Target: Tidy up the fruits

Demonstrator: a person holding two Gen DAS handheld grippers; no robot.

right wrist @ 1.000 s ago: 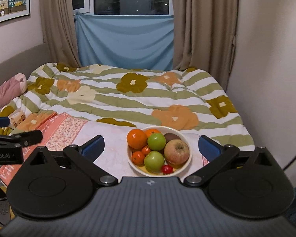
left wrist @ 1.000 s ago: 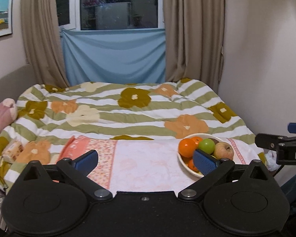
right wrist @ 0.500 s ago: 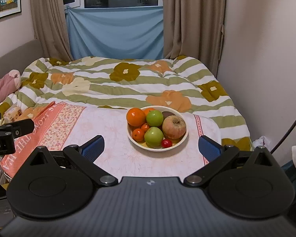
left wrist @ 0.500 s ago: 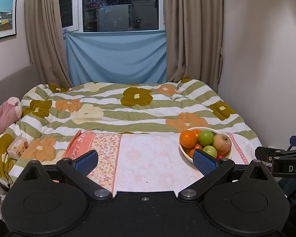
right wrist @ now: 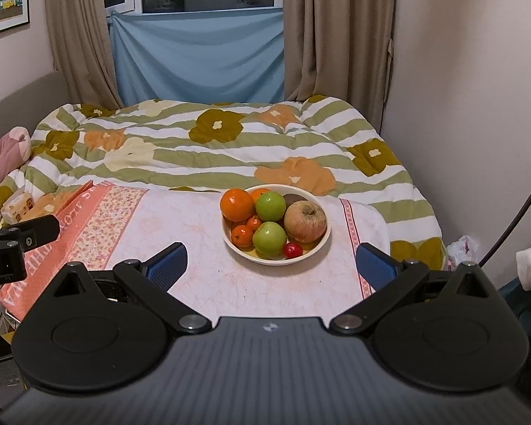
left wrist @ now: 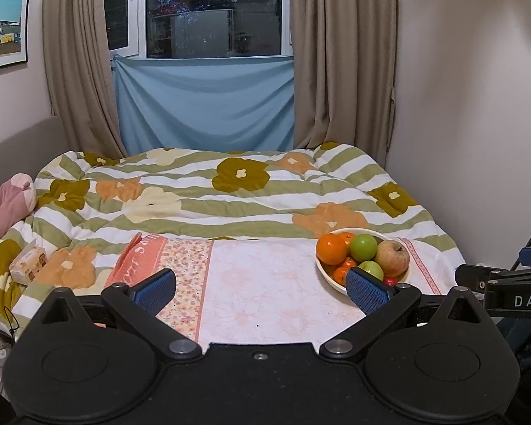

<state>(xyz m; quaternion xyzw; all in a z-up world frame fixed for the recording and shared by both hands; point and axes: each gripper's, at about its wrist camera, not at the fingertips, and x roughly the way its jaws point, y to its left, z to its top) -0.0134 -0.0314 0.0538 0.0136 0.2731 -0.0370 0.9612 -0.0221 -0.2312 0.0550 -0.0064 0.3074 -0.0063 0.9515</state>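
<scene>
A cream bowl (right wrist: 320, 244) of fruit sits on a small table covered by a pink floral cloth (right wrist: 194, 233). It holds a large orange (right wrist: 236, 204), two green apples (right wrist: 270, 206), a reddish apple (right wrist: 305, 220), small mandarins (right wrist: 242, 235) and a small red fruit (right wrist: 292, 249). My right gripper (right wrist: 272, 265) is open and empty, just in front of the bowl. My left gripper (left wrist: 262, 288) is open and empty; the bowl (left wrist: 331, 278) lies by its right finger, which hides the bowl's near edge.
A bed with a striped flower quilt (right wrist: 212, 141) lies behind the table. A pink plush (left wrist: 3, 209) and a tissue pack (left wrist: 28, 265) sit at its left. A wall stands on the right. The right gripper's tip (left wrist: 495, 279) shows in the left wrist view.
Both grippers have risen and drawn back, so the bowl and table show lower and more fully in view. Both stay open and empty.
</scene>
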